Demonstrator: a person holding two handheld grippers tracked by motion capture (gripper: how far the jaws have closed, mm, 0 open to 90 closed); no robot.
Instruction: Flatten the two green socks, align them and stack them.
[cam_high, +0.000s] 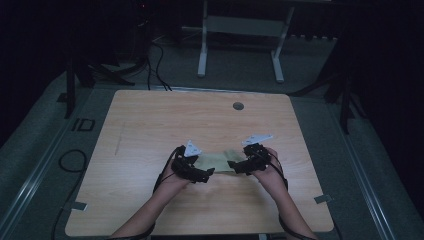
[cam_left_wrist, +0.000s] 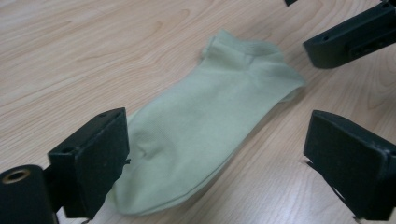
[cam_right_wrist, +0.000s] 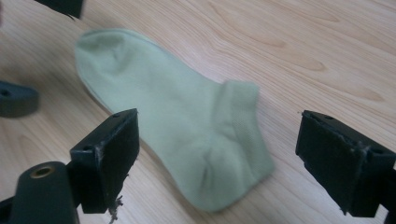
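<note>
Both jaws wide apart on left tool (cam_left_wrist: 215, 158) and right tool (cam_right_wrist: 217, 161), flanking pale green ankle sock (cam_left_wrist: 201, 121) lying flat on wooden counter (cam_high: 150, 120).

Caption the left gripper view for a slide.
Open left gripper poised over the toe end of a pale green sock lying flat on the wooden table.

Pale green sock (cam_left_wrist: 205, 126), plain and without pattern, its cuff and toe the same shade as the body. It lies on a light wood table (cam_high: 150, 120) with fine brown grain lines and one small grey disc (cam_high: 238, 106) near the far edge. Left gripper (cam_high: 209, 172) and right gripper (cam_high: 232, 164): matt black, each bearing a light grey three-cornered plate; a brass-coloured ring is set in each body. Floor (cam_high: 45, 145): dull grey-green carpet.
</note>
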